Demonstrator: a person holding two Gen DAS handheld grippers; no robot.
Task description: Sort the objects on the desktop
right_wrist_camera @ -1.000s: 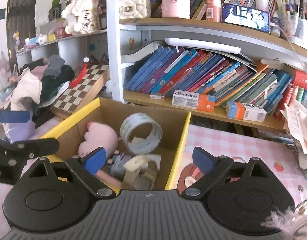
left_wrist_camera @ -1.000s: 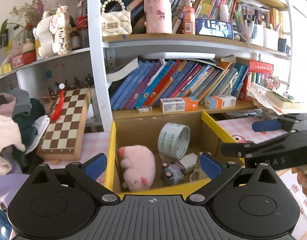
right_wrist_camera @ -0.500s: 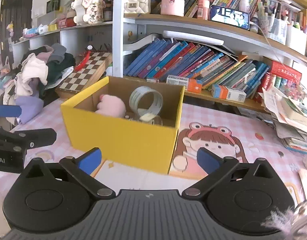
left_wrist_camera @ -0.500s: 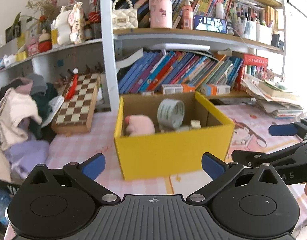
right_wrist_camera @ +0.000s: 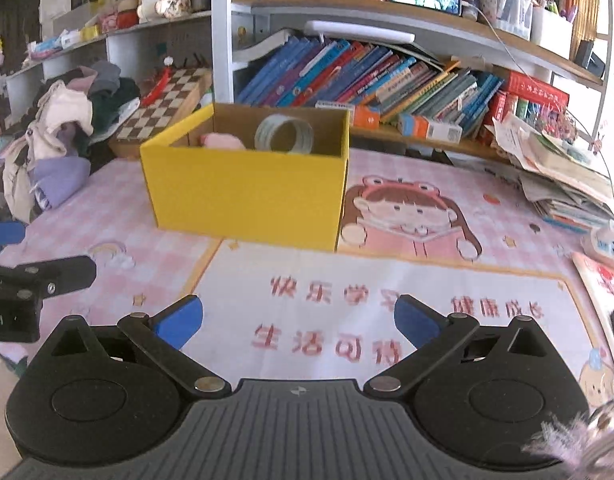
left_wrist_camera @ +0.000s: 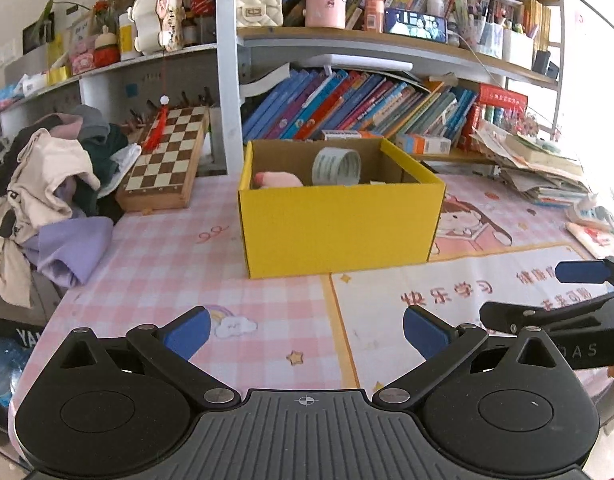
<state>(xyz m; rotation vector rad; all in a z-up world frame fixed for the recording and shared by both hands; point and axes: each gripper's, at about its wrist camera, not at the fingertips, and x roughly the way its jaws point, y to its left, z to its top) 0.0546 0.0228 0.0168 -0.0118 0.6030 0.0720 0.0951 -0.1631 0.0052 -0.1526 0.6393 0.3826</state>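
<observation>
Yellow box (left_wrist_camera: 339,228) sits upright on the pink surface (left_wrist_camera: 179,264), open top up, long side running left-right just in front of the bookshelf (left_wrist_camera: 363,104). Inside it: a tape roll (left_wrist_camera: 336,167) standing on edge, hole facing the cameras, and a pink plush (left_wrist_camera: 277,180) left of it. Left gripper (left_wrist_camera: 305,330) and right gripper (right_wrist_camera: 298,318) are both near the box, fingers spread, holding nothing.

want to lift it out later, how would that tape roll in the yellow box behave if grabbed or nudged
The tape roll stands on edge in the yellow box, so a nudge would probably make it roll or topple. It is a hollow ring, likely light and fairly stiff. Its smooth, curved face may slip; pinching through the hole seems safer.
</observation>
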